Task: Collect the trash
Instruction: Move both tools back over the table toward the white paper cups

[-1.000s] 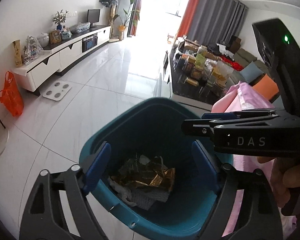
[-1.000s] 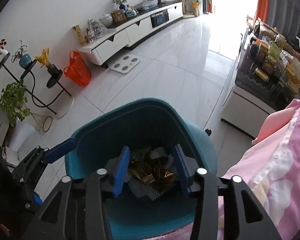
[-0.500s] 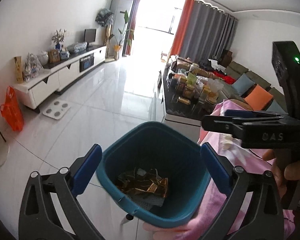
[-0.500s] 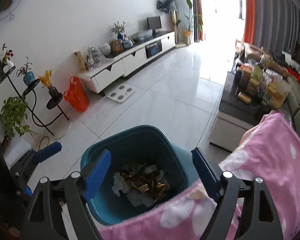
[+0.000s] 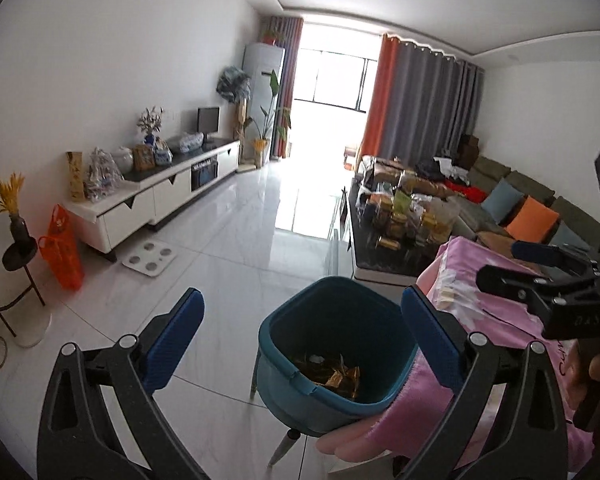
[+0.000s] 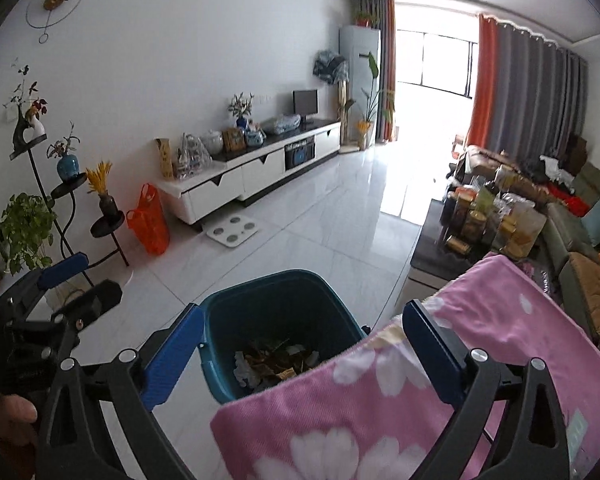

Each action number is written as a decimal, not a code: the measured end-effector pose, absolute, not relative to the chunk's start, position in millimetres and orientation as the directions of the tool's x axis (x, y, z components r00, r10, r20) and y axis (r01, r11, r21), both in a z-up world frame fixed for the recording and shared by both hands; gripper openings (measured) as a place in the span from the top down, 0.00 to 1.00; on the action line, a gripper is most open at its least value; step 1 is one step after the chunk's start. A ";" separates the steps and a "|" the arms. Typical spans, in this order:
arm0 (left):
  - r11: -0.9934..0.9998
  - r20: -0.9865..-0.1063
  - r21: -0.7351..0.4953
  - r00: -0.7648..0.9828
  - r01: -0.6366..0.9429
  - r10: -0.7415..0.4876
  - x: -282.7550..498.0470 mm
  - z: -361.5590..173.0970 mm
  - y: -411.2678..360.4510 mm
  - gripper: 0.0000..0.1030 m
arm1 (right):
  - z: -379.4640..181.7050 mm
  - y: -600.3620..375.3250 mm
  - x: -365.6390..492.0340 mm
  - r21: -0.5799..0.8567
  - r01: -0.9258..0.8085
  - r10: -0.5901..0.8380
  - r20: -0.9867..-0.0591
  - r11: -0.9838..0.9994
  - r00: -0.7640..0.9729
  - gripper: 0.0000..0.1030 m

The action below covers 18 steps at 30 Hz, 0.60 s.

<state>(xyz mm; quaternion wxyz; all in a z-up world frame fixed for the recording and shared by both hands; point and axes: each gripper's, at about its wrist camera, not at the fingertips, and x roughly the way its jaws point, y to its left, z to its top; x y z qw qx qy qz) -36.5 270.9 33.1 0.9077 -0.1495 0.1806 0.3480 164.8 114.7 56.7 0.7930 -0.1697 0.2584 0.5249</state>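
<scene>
Teal bin, lower centre of both views, stood on the white tiled floor just beside a surface draped in pink floral cloth. The trash, gold foil wrappers mixed with crumpled white paper, lay loose at the bin's bottom. The left gripper was spread wide with nothing between its blue pads; the bin showed through the gap, well beyond them. The right gripper was likewise empty, its jaws opening toward full spread over the bin's mouth and the cloth's edge. Judged from appearance, the wrappers were light, thin and slick, crushing readily and sliding off a shallow pinch; a crumpled fold or bunched corner offered the surest hold. The paper looked soft and easily compressed. No further litter could be made out on the floor.
</scene>
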 end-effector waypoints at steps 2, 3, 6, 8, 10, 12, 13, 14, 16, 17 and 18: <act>0.718 -0.415 -0.144 0.700 -0.681 0.581 -45.5 41.2 260.0 0.05 | 60.7 102.4 155.9 -0.006 -0.915 0.750 -0.570 0.403 0.334 0.07; 0.720 -0.403 -0.142 0.704 -0.680 0.585 -49.5 46.0 253.6 0.05 | 62.7 93.0 151.0 -0.010 -0.913 0.756 -0.557 0.408 0.344 0.07; 0.725 -0.367 -0.146 0.718 -0.673 0.592 -58.7 58.4 237.5 0.05 | 66.7 71.7 138.3 -0.025 -0.904 0.761 -0.531 0.427 0.373 0.07; 0.726 -0.341 -0.143 0.722 -0.673 0.602 -65.1 65.6 225.1 0.05 | 69.8 56.0 131.2 -0.039 -0.894 0.759 -0.513 0.446 0.401 0.07; 0.732 -0.324 -0.147 0.732 -0.665 0.600 -70.4 70.4 216.0 0.05 | 72.8 42.3 124.5 -0.041 -0.887 0.763 -0.493 0.460 0.418 0.07; 0.737 -0.297 -0.142 0.739 -0.661 0.605 -73.9 77.2 204.2 0.05 | 75.7 25.7 120.1 -0.027 -0.879 0.767 -0.475 0.476 0.430 0.07; 0.740 -0.287 -0.136 0.741 -0.659 0.607 -75.9 80.5 198.4 0.05 | 77.0 18.0 117.8 -0.022 -0.876 0.770 -0.467 0.482 0.436 0.07; 0.745 -0.275 -0.129 0.746 -0.654 0.607 -77.4 83.7 191.7 0.05 | 78.9 7.9 115.7 -0.023 -0.869 0.768 -0.456 0.494 0.449 0.07; 0.753 -0.255 -0.119 0.753 -0.647 0.607 -78.9 89.2 180.0 0.05 | 81.5 -5.9 112.0 -0.021 -0.860 0.768 -0.439 0.510 0.466 0.07; 0.760 -0.245 -0.120 0.761 -0.638 0.601 -79.7 91.6 173.7 0.05 | 82.1 -9.2 108.2 -0.019 -0.856 0.768 -0.432 0.517 0.473 0.07; 0.768 -0.241 -0.118 0.769 -0.629 0.592 -78.6 92.3 170.0 0.05 | 82.9 -18.3 107.3 -0.016 -0.846 0.763 -0.423 0.533 0.489 0.07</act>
